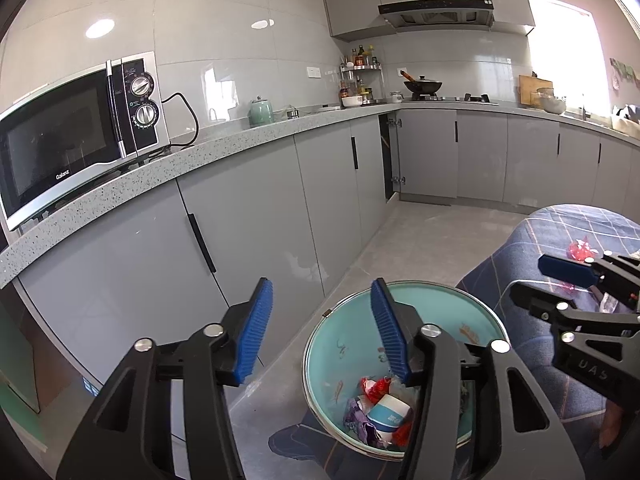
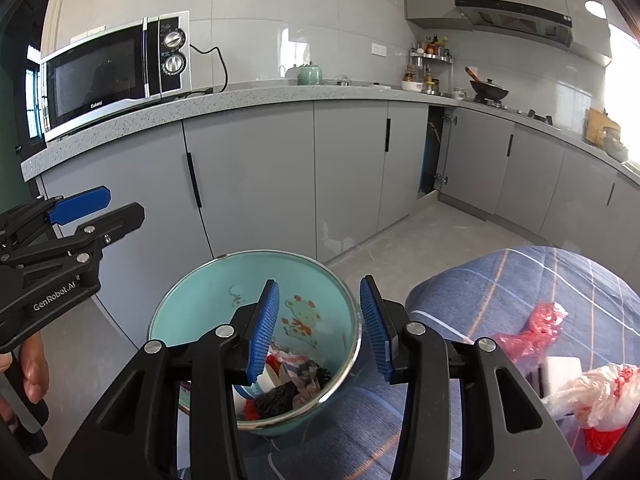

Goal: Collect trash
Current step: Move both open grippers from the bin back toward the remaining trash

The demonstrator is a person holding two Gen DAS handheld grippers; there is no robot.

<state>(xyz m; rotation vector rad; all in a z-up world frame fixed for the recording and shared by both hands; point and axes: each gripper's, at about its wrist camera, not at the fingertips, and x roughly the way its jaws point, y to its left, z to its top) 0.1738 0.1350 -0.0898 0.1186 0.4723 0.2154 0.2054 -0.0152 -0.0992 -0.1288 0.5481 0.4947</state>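
Grey kitchen floor [image 2: 420, 240]: teal waste bin [image 2: 208, 292] with wrappers [image 2: 292, 376]. Our left gripper [image 1: 322, 332] and right gripper [image 2: 320, 328] hang above it, jaws apart, empty.

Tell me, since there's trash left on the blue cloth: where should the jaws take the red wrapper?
Probably the crumpled upper end of the red wrapper, from above: it stands up off the plaid cloth, while the lower part lies flat.

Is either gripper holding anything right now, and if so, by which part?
Nothing is held. The left gripper and right gripper both hang open and empty above the teal trash bin.
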